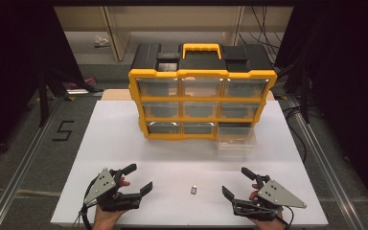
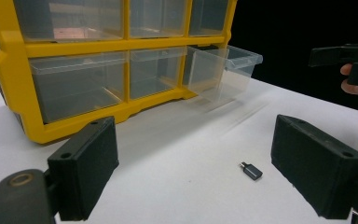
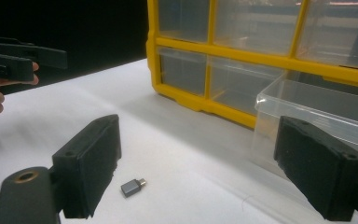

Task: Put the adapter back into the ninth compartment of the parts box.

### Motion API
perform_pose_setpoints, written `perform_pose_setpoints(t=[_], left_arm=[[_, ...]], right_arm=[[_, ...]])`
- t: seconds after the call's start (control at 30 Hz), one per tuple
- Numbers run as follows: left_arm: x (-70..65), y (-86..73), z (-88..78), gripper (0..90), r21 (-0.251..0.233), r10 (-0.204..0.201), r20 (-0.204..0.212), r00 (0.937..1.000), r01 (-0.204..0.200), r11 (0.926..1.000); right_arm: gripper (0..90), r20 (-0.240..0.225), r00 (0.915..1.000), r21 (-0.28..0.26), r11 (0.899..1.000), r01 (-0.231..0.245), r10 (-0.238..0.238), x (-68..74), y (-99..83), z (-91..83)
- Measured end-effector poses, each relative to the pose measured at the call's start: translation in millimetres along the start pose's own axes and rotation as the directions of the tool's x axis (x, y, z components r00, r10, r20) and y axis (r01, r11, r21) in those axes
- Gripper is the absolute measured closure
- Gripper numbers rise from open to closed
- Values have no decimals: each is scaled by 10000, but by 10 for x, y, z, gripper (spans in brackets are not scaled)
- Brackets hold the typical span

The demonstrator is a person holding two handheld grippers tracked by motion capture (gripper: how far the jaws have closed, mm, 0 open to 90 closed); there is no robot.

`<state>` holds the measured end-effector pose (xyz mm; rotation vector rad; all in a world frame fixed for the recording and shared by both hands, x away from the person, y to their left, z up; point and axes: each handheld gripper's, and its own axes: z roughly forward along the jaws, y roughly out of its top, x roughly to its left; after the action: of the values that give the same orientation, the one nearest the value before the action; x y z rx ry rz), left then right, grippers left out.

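As both rest low, left hand-held gripper (image 1: 134, 179) agape, right hand-held gripper (image 1: 235, 183) agape

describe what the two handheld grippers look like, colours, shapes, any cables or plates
Both are black two-jaw tools. The left gripper and right gripper each carry a grey three-cornered plate on top, dotted with small holes. Up close, the jaws are thick, blocky black pads with small screw recesses, hinged beside a brass-coloured ring. A dark cable trails from the left gripper by the table's near edge. No sleeves are visible.
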<state>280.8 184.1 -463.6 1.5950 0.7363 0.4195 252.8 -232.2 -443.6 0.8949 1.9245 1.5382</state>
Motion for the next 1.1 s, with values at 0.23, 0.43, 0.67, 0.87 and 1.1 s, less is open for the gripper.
perform_pose_setpoints(t=[0.23,0.43,0.67,0.87,1.1], left_arm=[[-6,3,-3,142,-7,59,-7,10000,-59,10000],[-8,3,-3,143,4,89,-35,10000,-89,10000],[-18,0,5,143,44,142,3,9999,-142,9999],[-19,0,4,144,36,163,9,9999,-163,9999],[-22,-4,8,146,69,266,-23,9996,-265,9996]], right_arm=[[163,21,10000,150,9999,54,-54,1,3,12],[170,105,9991,654,9970,405,-413,28,1,64],[179,48,9970,1681,9829,749,-768,119,24,179],[187,-56,9957,2471,9647,906,-921,199,24,295],[196,-175,9951,3043,9475,983,-976,240,69,406]])
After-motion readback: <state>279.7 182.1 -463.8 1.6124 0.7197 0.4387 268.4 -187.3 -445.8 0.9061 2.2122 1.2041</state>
